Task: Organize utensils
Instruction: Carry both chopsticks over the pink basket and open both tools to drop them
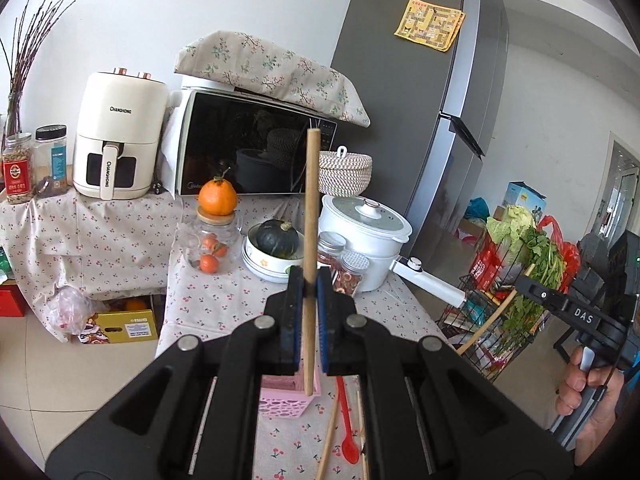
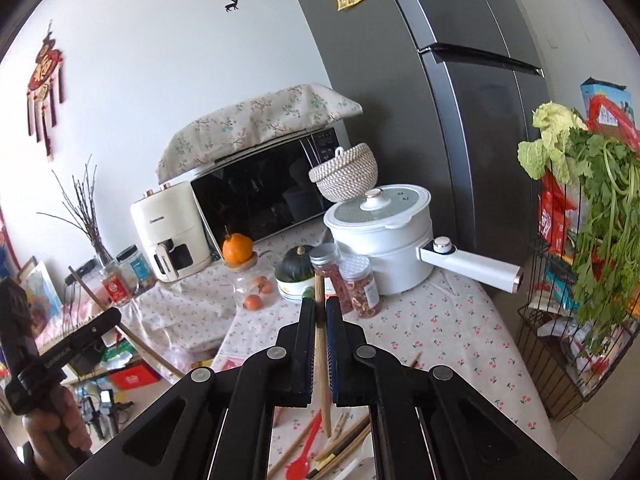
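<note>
My left gripper point(image 1: 311, 280) is shut on a long wooden stick point(image 1: 311, 208), held upright above a pink perforated holder point(image 1: 285, 398) on the floral tablecloth. A red plastic spoon point(image 1: 346, 428) and more wooden sticks point(image 1: 328, 436) lie on the cloth beside the holder. My right gripper point(image 2: 320, 306) is shut on a wooden chopstick point(image 2: 322, 364), held steeply over a loose pile of chopsticks point(image 2: 344, 440) and the red spoon point(image 2: 305, 454). The right gripper also shows at the right edge of the left wrist view point(image 1: 520, 280), holding its chopstick.
At the back of the table stand a white lidded pot with a long handle point(image 1: 366, 232), two spice jars point(image 1: 344, 276), a bowl with a green squash point(image 1: 276, 252), a glass jar with oranges point(image 1: 210, 244), a microwave point(image 1: 256, 148) and an air fryer point(image 1: 116, 140). A wire rack with greens point(image 2: 580, 280) stands right of the table.
</note>
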{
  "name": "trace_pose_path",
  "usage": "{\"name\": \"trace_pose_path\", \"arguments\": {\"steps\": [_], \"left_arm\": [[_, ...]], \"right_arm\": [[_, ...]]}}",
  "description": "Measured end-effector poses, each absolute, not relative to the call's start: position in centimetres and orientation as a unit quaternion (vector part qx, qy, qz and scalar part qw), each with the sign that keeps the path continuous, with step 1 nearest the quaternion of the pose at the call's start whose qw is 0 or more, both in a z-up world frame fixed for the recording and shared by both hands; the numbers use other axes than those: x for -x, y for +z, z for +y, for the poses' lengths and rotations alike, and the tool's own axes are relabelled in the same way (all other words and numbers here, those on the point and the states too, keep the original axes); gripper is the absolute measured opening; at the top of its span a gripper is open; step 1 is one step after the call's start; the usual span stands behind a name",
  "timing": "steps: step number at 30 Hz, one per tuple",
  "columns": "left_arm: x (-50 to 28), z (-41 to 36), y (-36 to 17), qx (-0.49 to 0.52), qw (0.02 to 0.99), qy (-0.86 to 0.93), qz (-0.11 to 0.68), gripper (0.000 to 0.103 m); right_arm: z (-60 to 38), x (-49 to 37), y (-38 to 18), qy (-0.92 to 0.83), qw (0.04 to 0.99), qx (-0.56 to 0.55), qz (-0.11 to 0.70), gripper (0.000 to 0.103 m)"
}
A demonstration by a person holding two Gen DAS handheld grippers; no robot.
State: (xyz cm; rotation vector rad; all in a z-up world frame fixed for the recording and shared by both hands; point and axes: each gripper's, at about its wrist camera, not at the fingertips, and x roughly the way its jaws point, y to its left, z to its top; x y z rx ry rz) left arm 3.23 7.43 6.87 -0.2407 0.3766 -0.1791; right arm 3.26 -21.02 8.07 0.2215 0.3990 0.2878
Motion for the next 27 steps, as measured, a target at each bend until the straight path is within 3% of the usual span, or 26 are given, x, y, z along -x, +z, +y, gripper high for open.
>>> {"name": "trace_pose_path", "arguments": {"steps": [8,22,24,26,27], "left_arm": [[-6.5,7.4,5.1,0.091,0.970,-0.065,0.217,0.007],[-11.0,7.1,0.6,0.096,0.941,-0.074,0.316,0.008],[-11.1,7.1,0.7,0.097,0.942,-0.073,0.314,0.019],[-11.0,7.3,1.0,0.104,0.943,-0.071,0.308,0.039],[-10.9,7.4,1.1,0.106,0.944,-0.069,0.305,0.041]], "right_arm": [[-17.3,-3.5,10.5,0.196,0.961,-0.117,0.157,0.005],[-11.2,-7.0,8.5,0.248,0.949,-0.108,0.159,0.005],[-10.8,-7.7,7.8,0.247,0.948,-0.102,0.172,0.005],[-10.5,-8.7,6.9,0.247,0.944,-0.103,0.190,0.005],[-10.4,-9.3,6.4,0.247,0.942,-0.107,0.200,0.005]]}}
